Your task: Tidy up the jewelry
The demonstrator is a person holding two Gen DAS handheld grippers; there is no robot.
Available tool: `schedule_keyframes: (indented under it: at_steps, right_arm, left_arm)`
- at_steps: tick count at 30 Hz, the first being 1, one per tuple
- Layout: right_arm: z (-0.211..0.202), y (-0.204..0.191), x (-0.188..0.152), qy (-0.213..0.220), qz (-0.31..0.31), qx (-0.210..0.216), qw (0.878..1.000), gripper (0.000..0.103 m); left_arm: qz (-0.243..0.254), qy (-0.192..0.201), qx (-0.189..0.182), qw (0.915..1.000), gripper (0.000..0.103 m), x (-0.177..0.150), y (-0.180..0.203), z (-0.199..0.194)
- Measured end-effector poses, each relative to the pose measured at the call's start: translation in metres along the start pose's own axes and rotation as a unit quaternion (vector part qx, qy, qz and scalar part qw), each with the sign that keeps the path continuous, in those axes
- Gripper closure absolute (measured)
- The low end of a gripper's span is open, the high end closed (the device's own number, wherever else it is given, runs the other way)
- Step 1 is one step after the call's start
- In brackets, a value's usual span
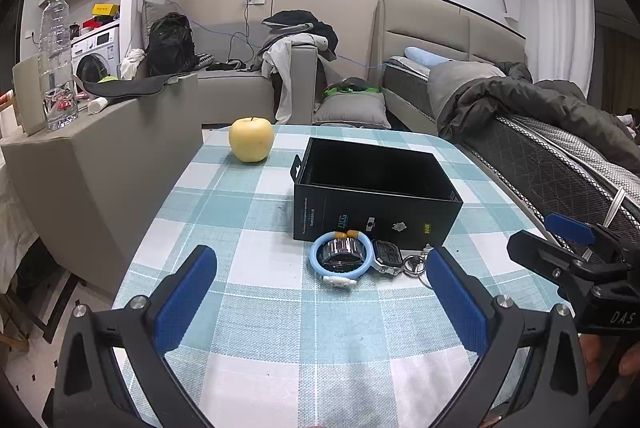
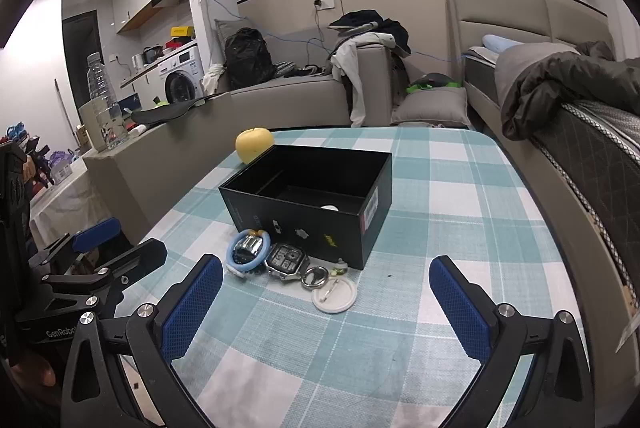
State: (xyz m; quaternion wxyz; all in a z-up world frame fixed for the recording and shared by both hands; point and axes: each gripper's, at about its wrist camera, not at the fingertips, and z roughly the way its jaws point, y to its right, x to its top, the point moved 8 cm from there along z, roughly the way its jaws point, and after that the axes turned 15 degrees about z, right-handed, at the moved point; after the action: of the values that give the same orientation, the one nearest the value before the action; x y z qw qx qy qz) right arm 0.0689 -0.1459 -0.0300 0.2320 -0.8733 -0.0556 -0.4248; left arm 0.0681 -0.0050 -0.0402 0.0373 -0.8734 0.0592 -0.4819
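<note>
An open black box [image 1: 376, 199] [image 2: 308, 203] stands on the checked tablecloth. In front of it lie a light-blue ring bracelet [image 1: 342, 258] [image 2: 247, 254] around a silver metal band, a digital watch [image 1: 386, 255] [image 2: 286, 262], a metal ring [image 1: 414, 264] [image 2: 316, 278] and a white round badge [image 2: 334, 294]. My left gripper [image 1: 320, 304] hovers open just short of the bracelet, nothing between its blue pads. My right gripper [image 2: 326, 304] is open too, near the badge, and holds nothing. Each gripper shows at the edge of the other's view.
A yellow apple [image 1: 251, 139] [image 2: 254, 144] sits behind the box on the left. The table [image 1: 248, 220] is bordered by a grey sofa arm with a water bottle [image 1: 58, 59] on the left and a bed with a dark quilt [image 1: 560, 107] on the right.
</note>
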Motion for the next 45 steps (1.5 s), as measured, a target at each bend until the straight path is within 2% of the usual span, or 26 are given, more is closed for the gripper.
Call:
schedule_keyframes:
  at_steps: [45]
  right_arm:
    - [0.0051,0.0048,0.0003,-0.01,0.008,-0.007,1.0,0.0]
  left_arm:
    - [-0.006,-0.001,0.009,0.9999,0.001,-0.0019,-0.0072,0.0011]
